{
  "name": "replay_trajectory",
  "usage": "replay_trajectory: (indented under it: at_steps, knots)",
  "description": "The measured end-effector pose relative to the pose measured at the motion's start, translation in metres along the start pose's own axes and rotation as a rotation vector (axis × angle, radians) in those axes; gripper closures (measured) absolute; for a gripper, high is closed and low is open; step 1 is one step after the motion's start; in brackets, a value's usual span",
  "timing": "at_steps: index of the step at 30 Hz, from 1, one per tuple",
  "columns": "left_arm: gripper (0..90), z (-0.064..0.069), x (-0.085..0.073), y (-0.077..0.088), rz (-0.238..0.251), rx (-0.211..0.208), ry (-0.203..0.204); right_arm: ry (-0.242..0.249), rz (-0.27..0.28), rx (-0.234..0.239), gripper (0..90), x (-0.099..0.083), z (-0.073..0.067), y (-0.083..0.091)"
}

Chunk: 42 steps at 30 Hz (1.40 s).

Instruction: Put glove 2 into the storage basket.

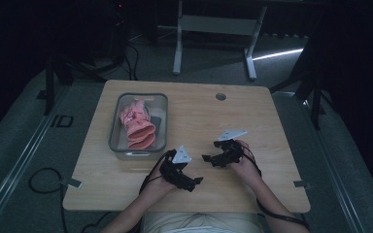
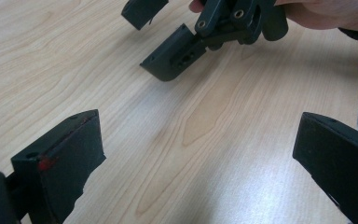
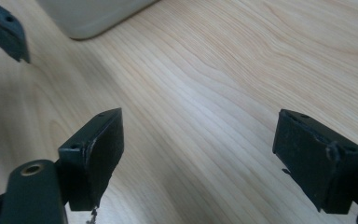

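Pink gloves [image 1: 137, 127] already in clear bin [image 1: 117, 127]. Left claw [image 1: 197, 181] & right claw [image 1: 207, 158] both wide open, empty, over bare table [image 1: 252, 111]; prob. nothing left.

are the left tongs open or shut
Open. In the left gripper view the left tongs show two jaws wide apart with bare table between them, holding nothing.

Left gripper [image 1: 197, 180]: black two-jaw frame, blocky jaws with small screw holes, a red mark on one jaw edge, grey three-cornered plate on top, black cable trailing. Right gripper [image 1: 207, 158]: same black build, grey plate, brass-coloured rivet, black cable along the bare forearm.
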<state>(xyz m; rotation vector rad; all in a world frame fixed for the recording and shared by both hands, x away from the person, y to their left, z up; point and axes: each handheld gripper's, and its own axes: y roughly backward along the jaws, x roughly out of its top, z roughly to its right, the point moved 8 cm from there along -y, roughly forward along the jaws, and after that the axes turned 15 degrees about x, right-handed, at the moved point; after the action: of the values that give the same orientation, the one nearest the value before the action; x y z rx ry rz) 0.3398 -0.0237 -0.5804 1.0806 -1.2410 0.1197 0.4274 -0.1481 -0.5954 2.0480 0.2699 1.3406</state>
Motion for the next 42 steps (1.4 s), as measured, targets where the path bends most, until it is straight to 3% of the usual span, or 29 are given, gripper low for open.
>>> replay_trajectory:
  at_steps: [4,12,19,25,34,42]
  knots:
    - [1.4,0.002,-0.004,-0.003,0.001,0.016,-0.020,-0.023,0.008,-0.049,15.8,-0.007,0.009,0.002]
    - [1.4,0.001,-0.010,-0.008,-0.009,0.037,-0.020,-0.070,0.055,-0.176,13.8,-0.015,0.031,0.018]
    - [1.3,0.000,-0.013,-0.011,-0.015,0.057,-0.026,-0.123,0.039,-0.272,13.8,-0.029,0.047,0.027]
    - [1.4,-0.003,-0.014,-0.010,0.002,0.080,-0.013,-0.143,0.030,-0.312,13.6,-0.039,0.055,0.035]
    - [1.3,-0.005,-0.023,-0.014,-0.023,0.128,-0.049,-0.174,0.046,-0.368,12.9,-0.050,0.064,0.049]
    - [1.3,-0.009,-0.026,-0.014,-0.016,0.136,-0.024,-0.198,0.075,-0.421,12.6,-0.060,0.070,0.066]
